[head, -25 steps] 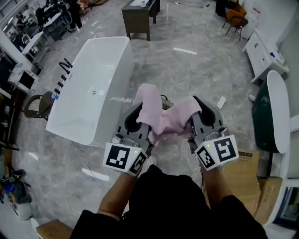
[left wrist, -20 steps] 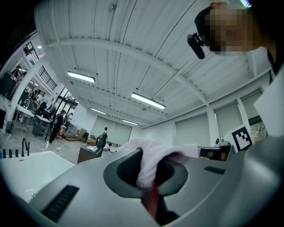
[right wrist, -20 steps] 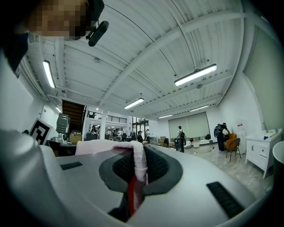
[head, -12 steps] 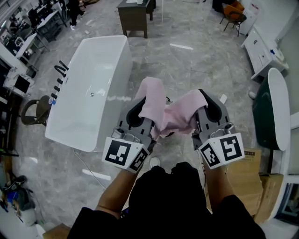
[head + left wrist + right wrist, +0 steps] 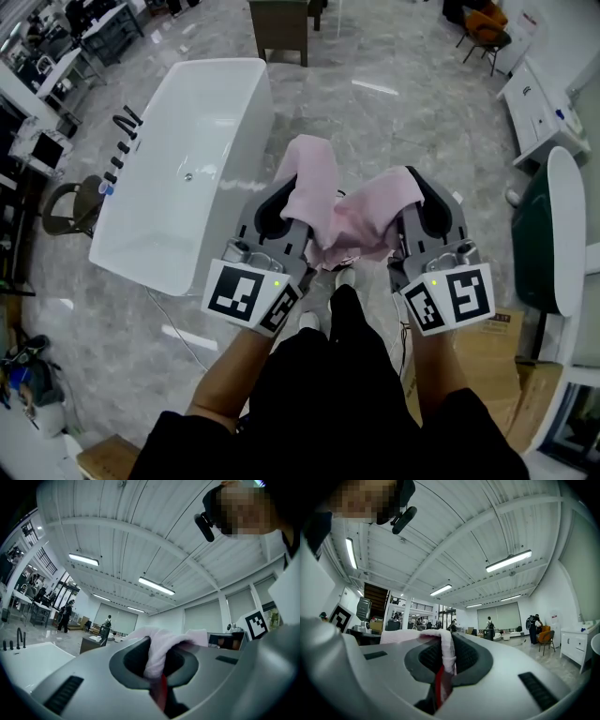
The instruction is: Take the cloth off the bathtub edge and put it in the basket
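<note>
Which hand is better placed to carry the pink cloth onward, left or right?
Neither stands out. The left gripper and right gripper are both shut on the cloth, side by side, clear of the bathtub. No basket is in view, so probably both together.

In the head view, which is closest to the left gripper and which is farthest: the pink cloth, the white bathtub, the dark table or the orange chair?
1. Soft pink cloth: held by the left gripper.
2. White oblong bathtub: on the floor to its left.
3. Dark brown table: ahead, beyond the tub.
4. Orange chair: far ahead, to the right.
</note>
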`<act>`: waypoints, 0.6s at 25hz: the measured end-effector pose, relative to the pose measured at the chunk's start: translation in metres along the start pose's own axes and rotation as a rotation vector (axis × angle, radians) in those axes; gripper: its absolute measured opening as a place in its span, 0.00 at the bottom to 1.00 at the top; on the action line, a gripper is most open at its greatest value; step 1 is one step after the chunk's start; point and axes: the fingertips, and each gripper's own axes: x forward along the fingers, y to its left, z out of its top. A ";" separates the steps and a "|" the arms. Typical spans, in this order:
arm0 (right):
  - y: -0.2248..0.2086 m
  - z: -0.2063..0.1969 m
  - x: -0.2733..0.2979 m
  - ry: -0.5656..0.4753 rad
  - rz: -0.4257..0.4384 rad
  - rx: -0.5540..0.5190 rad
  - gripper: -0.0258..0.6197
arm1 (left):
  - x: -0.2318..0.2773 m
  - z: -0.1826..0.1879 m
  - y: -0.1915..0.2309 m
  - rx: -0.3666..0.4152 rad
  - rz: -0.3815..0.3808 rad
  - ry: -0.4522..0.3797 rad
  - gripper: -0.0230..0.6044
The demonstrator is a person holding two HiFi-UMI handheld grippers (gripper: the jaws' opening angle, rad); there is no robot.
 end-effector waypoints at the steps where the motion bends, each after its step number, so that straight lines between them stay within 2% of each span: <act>1: -0.001 0.000 0.003 -0.003 0.004 0.005 0.10 | 0.003 0.001 0.002 0.005 0.003 0.001 0.09; 7: -0.015 0.010 0.022 -0.019 0.051 0.028 0.10 | 0.029 0.007 0.003 0.042 0.006 0.004 0.09; 15: -0.021 0.008 0.054 -0.014 0.090 0.053 0.10 | 0.057 0.004 0.026 0.021 0.015 0.016 0.09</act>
